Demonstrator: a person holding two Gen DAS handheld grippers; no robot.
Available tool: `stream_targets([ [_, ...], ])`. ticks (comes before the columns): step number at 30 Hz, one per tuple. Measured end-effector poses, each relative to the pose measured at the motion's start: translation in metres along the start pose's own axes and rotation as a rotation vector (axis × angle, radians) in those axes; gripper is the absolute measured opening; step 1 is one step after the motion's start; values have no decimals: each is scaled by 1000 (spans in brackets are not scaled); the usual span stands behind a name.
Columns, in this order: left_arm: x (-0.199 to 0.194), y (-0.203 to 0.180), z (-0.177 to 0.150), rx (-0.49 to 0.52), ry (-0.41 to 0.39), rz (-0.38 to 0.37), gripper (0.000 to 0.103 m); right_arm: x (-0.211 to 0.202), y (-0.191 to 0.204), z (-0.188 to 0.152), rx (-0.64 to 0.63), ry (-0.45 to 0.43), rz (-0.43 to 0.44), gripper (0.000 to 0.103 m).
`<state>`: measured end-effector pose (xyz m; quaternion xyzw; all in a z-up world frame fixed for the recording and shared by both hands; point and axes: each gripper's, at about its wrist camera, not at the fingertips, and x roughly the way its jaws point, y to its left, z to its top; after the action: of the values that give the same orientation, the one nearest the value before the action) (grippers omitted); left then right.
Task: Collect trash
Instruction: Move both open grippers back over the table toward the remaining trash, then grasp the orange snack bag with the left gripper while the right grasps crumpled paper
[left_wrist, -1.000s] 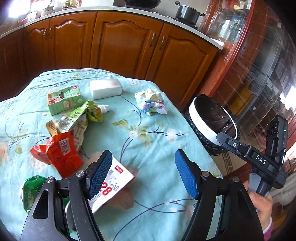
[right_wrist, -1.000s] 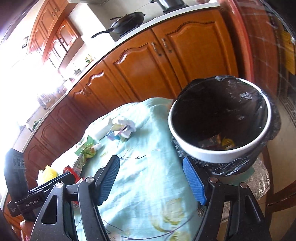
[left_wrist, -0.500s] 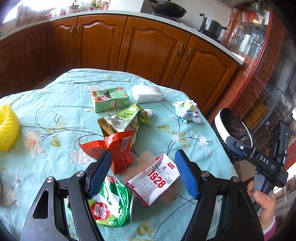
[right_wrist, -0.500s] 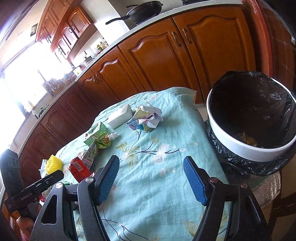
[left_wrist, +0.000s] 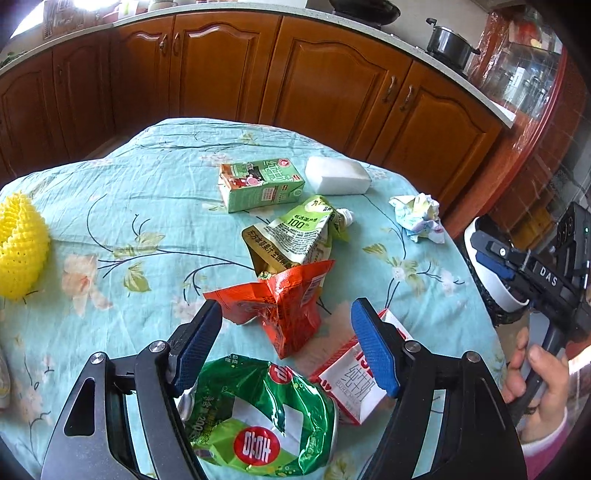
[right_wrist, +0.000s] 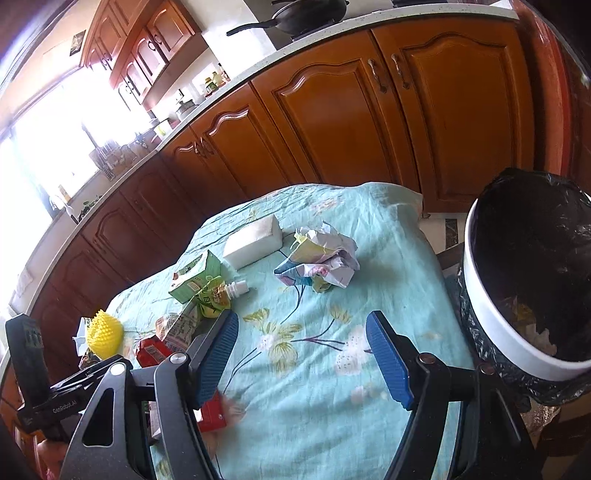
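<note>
Trash lies on the floral blue tablecloth. My left gripper stands open over a red wrapper, touching nothing. A green snack bag lies below its fingers and a white and red carton under the right finger. Farther off are a green pouch, a green milk carton, a white block and crumpled paper. My right gripper is open and empty above bare cloth, with the crumpled paper ahead and the black-lined bin to its right.
A yellow spiky ball sits at the table's left edge. Wooden cabinets run behind the table, with a pot on the counter. The bin stands off the table's right side, and a hand holds the right gripper's handle there.
The left view has swung across the table, bringing the green bag and the yellow ball into sight. The right gripper has moved from above the bin to over the cloth. Both stay open.
</note>
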<state>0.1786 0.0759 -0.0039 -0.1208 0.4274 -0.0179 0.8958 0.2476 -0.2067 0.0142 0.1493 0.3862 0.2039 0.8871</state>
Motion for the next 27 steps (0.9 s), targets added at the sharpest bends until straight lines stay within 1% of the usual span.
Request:
stream_targets([
  [4,13,-2,-1,11,38,4,74,17,1,11,-18,6,-5,73],
  [8,19,-2,-1,18,50,1,74,39,-3,21,-21,22,-26,73],
  [10,20,-3,-1,22,51,-5,71,49,-6,26,-20,33,-38,73],
  [11,22,-2,-2,23,57,-13,63,54,-8,28,-16,42,-41,73],
  [12,23,-1,-2,21,67,-24,51,59,-10,29,-12,49,-40,73],
  [14,26,0,-3,19,78,-35,38,67,-11,30,-17,61,-48,73],
  [15,25,0,-3,22,75,-31,33,70,-12,30,-20,68,-51,72],
  [16,25,1,-3,22,74,-35,29,73,-12,30,-21,73,-49,65],
  [17,24,2,-4,20,75,-43,22,75,-12,29,-26,77,-48,48],
  [18,24,3,-3,18,75,-47,16,75,-11,28,-31,81,-47,41],
  [19,23,4,-3,17,73,-51,14,75,-10,27,-36,83,-45,32],
  [20,22,4,-4,15,72,-59,12,74,-8,26,-42,83,-47,26],
  [23,18,4,-5,17,63,-70,9,68,-4,22,-63,78,-45,20],
  [27,6,5,-5,17,36,-78,8,58,0,18,-72,68,-35,16],
])
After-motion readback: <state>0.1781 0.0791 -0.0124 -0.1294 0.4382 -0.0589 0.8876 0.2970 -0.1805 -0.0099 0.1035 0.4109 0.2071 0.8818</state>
